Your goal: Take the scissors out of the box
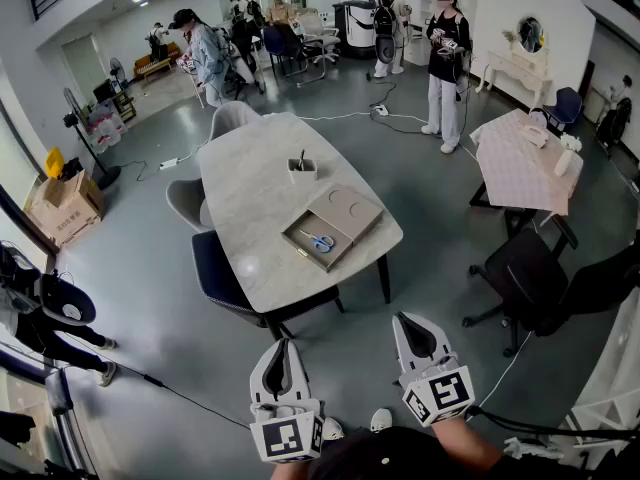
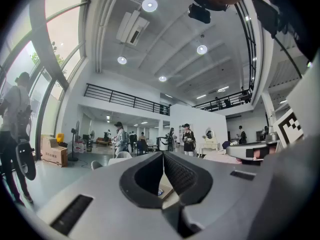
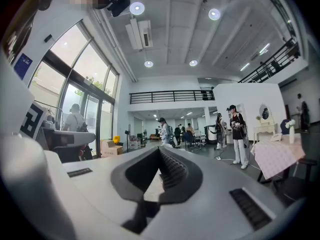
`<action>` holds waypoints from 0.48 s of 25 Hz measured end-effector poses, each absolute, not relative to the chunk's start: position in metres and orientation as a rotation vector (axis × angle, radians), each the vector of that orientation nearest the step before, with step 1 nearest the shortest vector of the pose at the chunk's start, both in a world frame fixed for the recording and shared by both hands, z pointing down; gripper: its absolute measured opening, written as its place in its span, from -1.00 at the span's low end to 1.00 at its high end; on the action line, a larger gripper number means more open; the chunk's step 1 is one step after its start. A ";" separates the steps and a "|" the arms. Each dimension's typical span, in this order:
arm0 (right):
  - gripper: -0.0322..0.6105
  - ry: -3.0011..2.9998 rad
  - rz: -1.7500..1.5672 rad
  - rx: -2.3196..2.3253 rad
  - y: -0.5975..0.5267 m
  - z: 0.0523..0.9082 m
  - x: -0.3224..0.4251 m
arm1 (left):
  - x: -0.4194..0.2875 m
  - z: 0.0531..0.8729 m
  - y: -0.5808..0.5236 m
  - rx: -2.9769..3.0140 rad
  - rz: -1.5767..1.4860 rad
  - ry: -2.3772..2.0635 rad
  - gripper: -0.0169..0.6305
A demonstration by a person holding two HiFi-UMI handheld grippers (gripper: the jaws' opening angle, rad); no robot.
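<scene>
Blue-handled scissors (image 1: 320, 241) lie inside a shallow open box (image 1: 305, 226) on the grey table (image 1: 250, 198). The box's lid (image 1: 352, 210) rests against its far right side. Both grippers hang well short of the table, above the floor. My left gripper (image 1: 283, 344) and my right gripper (image 1: 401, 317) point toward the table, each with its jaws closed and nothing between them. In the left gripper view the gripper (image 2: 163, 154) is shut, and a corner of the box (image 2: 164, 191) shows through the gap below the jaw tips. The right gripper (image 3: 159, 149) is shut too.
A small white holder (image 1: 302, 169) with a pen stands on the table behind the box. Chairs (image 1: 215, 268) line the table's left side. A black office chair (image 1: 522, 271) and a pink-checked table (image 1: 522, 163) stand to the right. Several people stand at the back.
</scene>
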State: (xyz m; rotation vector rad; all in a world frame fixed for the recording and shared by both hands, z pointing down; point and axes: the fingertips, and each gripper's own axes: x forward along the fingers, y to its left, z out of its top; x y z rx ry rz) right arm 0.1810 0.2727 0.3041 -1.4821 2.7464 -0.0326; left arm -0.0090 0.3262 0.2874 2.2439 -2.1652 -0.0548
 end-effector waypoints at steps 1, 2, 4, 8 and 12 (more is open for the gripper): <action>-0.91 2.748 -0.032 -1.482 0.273 0.304 0.180 | -0.010 0.287 0.326 2.245 -0.055 -2.164 -0.90; -0.91 2.750 -0.032 -1.482 0.274 0.303 0.178 | -0.011 0.287 0.327 2.245 -0.055 -2.162 -0.90; -0.91 2.752 -0.033 -1.482 0.273 0.302 0.176 | -0.013 0.286 0.326 2.244 -0.054 -2.161 -0.90; -0.91 2.755 -0.037 -1.486 0.269 0.300 0.171 | -0.018 0.283 0.322 2.241 -0.053 -2.159 -0.90; -0.91 2.741 -0.032 -1.476 0.269 0.299 0.168 | -0.023 0.284 0.321 2.238 -0.055 -2.159 -0.90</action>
